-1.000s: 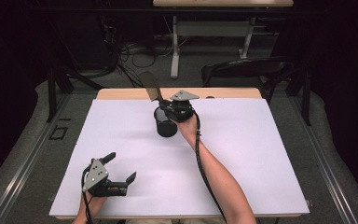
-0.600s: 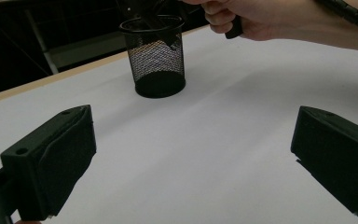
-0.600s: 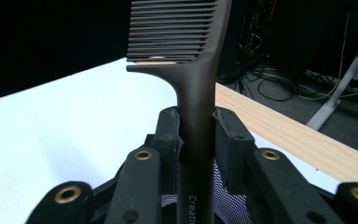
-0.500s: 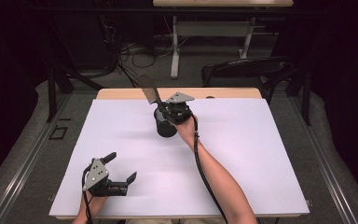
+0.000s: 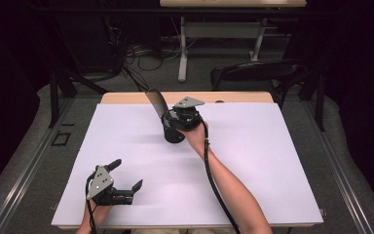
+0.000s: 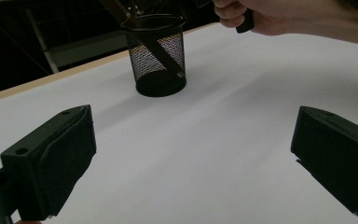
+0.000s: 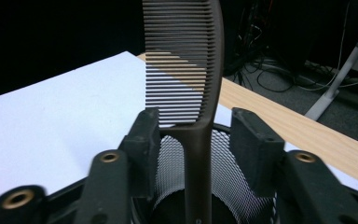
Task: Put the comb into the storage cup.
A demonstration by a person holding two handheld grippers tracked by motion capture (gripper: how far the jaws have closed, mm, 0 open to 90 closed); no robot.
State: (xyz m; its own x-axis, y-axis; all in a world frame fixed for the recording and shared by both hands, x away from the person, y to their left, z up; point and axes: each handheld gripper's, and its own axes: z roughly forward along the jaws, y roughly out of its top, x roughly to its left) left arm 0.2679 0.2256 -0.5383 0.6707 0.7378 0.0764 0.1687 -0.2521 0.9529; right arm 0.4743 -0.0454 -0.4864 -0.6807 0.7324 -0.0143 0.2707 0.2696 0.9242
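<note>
Comb [image 7: 186, 70] stands in the mesh cup [image 6: 158, 56]; right hand-held gripper [image 7: 193, 135] jaws have just been opening, comb between them, untouched. Left hand-held gripper [image 5: 124, 175] gapes empty.

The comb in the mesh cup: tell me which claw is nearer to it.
Right. The right claw straddles the comb above the mesh cup, jaws just opened. The left claw sits apart at the table's near left edge.

One comb [image 7: 186, 60], one black mesh cup [image 6: 157, 53], two grippers: left gripper [image 5: 125, 178], right gripper [image 5: 171, 118]
</note>
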